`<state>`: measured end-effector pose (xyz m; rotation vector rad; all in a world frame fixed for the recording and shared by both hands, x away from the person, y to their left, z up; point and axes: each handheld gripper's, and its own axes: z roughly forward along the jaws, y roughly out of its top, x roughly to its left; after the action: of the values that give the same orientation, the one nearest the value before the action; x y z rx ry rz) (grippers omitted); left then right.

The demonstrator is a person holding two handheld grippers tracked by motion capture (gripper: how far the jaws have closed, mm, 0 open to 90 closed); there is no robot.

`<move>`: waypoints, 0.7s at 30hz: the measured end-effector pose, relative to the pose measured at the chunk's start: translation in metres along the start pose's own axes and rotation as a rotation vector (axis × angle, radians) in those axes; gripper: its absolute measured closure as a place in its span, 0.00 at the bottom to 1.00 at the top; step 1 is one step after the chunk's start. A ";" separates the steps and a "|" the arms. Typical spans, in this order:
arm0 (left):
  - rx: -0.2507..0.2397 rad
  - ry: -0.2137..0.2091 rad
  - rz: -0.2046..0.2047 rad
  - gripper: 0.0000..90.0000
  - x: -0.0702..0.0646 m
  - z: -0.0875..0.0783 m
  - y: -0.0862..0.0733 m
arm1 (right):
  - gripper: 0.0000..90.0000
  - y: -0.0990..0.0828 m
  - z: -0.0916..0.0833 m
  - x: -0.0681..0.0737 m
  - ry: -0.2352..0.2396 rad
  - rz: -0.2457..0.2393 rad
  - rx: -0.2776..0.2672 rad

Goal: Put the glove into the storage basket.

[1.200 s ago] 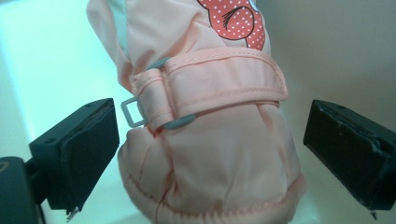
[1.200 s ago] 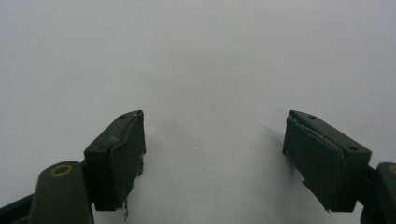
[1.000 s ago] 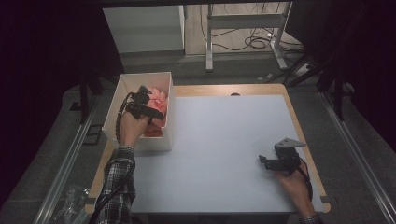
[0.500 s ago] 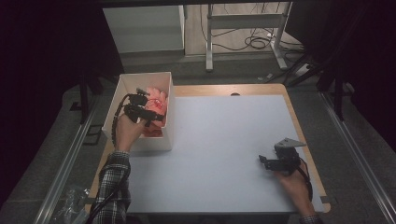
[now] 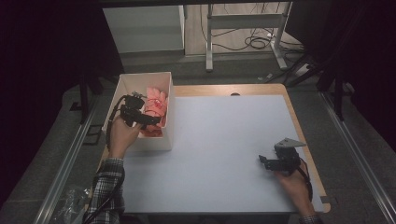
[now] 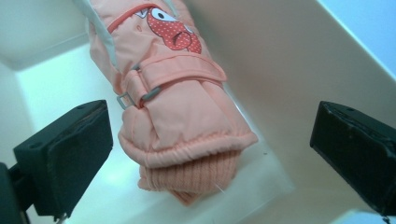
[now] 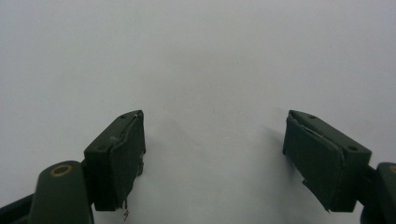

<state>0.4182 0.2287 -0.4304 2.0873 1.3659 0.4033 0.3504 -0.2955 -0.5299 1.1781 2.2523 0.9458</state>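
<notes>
Mitten (image 6: 180, 100), salmon-pink and padded, lies inside the white box (image 5: 122, 87) at the table's left edge, its ribbed knit cuff (image 6: 194, 175) pointing toward the left gripper's camera; a strap with a grey metal buckle (image 6: 135, 95) crosses its wrist, and a red dotted cartoon patch (image 6: 173, 29) sits higher up (the fingertip end is cut off by the frame); the mitten leans along one inner wall of the box. In the left gripper view the two black jaws stand wide on either side of the cuff, clear of the fabric, having just been opening; nothing is clenched between them. From the high view the left gripper (image 5: 150, 118) hangs over the box, held by a hand coming from a plaid sleeve (image 5: 105, 186). Beyond the box spreads the pale blue-grey table mat (image 5: 219, 135) on a wooden table (image 5: 289, 100); well apart, near the mat's right edge, the right gripper (image 5: 262, 161) rests low over bare mat, jaws parted and released, gripping nothing.
</notes>
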 end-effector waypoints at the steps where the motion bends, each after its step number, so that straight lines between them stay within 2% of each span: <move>1: -0.001 -0.003 -0.001 0.00 0.000 0.000 -0.001 | 0.24 0.000 0.000 0.000 0.000 0.000 0.000; 8: -0.021 -0.008 0.005 0.00 -0.003 -0.006 -0.008 | 0.24 0.000 0.000 0.000 0.000 0.000 0.000; 13: -0.039 -0.043 0.006 0.00 -0.005 -0.011 -0.012 | 0.24 0.000 0.000 0.000 0.000 0.000 0.000; 21: -0.077 -0.070 0.004 0.00 -0.008 -0.020 -0.022 | 0.24 0.000 0.000 0.000 0.000 -0.001 0.002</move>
<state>0.3879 0.2345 -0.4282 2.0234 1.2860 0.3753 0.3504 -0.2955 -0.5297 1.1776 2.2540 0.9431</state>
